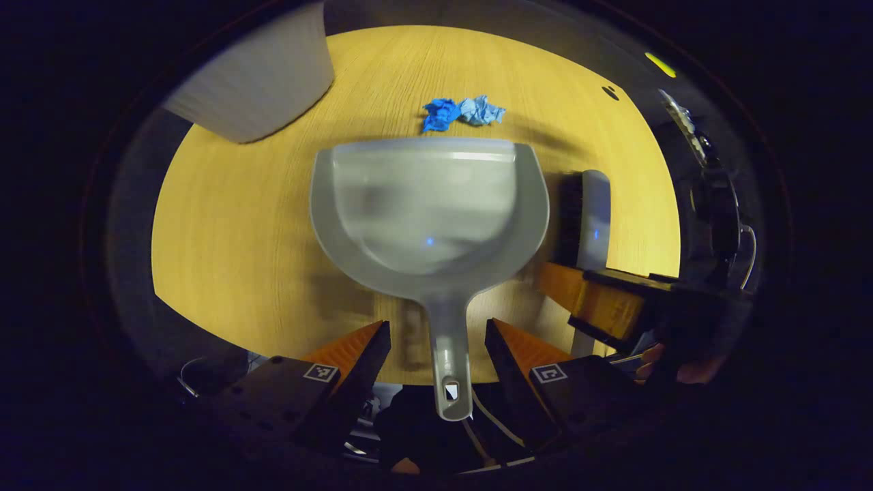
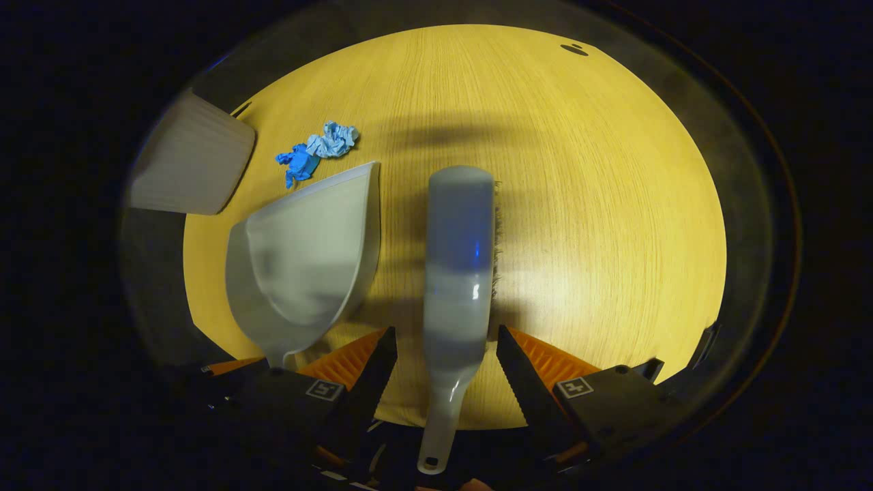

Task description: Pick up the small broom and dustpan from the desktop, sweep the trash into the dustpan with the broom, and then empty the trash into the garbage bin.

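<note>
Dustpan [image 1: 426, 211]: on the desktop [image 1: 232, 259], handle between the left gripper [image 1: 436, 351] fingers.
Broom [image 2: 457, 273]: just right of the dustpan (handle between the right gripper [image 2: 447, 358] fingers).
Trash [image 1: 462, 112]: beyond the dustpan's mouth.
Garbage bin [image 1: 256, 75]: far left, at the desktop's edge.

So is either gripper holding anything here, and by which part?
Nothing held. Left gripper open astride the dustpan handle; right gripper open astride the broom handle.
</note>
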`<action>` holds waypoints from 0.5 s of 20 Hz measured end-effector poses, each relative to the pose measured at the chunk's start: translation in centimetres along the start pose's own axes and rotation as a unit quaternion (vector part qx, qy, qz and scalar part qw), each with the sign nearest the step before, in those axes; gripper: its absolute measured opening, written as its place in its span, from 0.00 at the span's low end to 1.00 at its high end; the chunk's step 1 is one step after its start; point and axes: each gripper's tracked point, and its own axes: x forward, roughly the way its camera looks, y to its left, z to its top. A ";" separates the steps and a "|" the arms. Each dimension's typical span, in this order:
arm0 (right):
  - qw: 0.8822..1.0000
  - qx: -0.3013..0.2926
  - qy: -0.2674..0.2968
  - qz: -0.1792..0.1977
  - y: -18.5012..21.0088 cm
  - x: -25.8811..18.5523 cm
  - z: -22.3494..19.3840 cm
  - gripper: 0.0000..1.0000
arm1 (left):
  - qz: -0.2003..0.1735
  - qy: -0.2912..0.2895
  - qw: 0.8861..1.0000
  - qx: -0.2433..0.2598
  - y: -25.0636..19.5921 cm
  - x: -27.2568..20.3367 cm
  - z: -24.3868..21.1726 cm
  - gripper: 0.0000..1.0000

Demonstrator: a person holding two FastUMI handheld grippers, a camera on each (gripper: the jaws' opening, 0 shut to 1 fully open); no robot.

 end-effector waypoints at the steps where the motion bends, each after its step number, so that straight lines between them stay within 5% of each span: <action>1: 1.000 -0.001 0.004 -0.006 -0.2 0.2 -0.1 0.97 | 0.006 0.002 1.000 -0.008 0.4 0.7 0.5 0.85; 5: 0.999 -0.012 0.022 -0.034 -0.7 1.5 -0.2 0.97 | 0.011 0.008 1.000 -0.027 0.4 2.1 2.9 0.85; 6: 0.999 -0.017 0.023 -0.040 -0.8 1.8 -0.1 0.84 | 0.012 0.013 1.000 -0.023 0.2 2.3 3.0 0.85; 7: 0.998 -0.021 0.019 -0.050 -1.4 1.5 -0.1 0.97 | 0.020 0.010 0.999 -0.023 0.3 2.6 2.6 0.85; 8: 0.998 -0.018 0.018 -0.050 -1.2 1.5 0.5 1.00 | 0.027 0.009 0.999 -0.022 0.3 2.7 3.6 0.85; 10: 0.998 -0.015 0.030 -0.054 -1.7 1.3 0.4 0.92 | 0.047 0.017 0.999 -0.020 0.5 3.1 3.9 0.81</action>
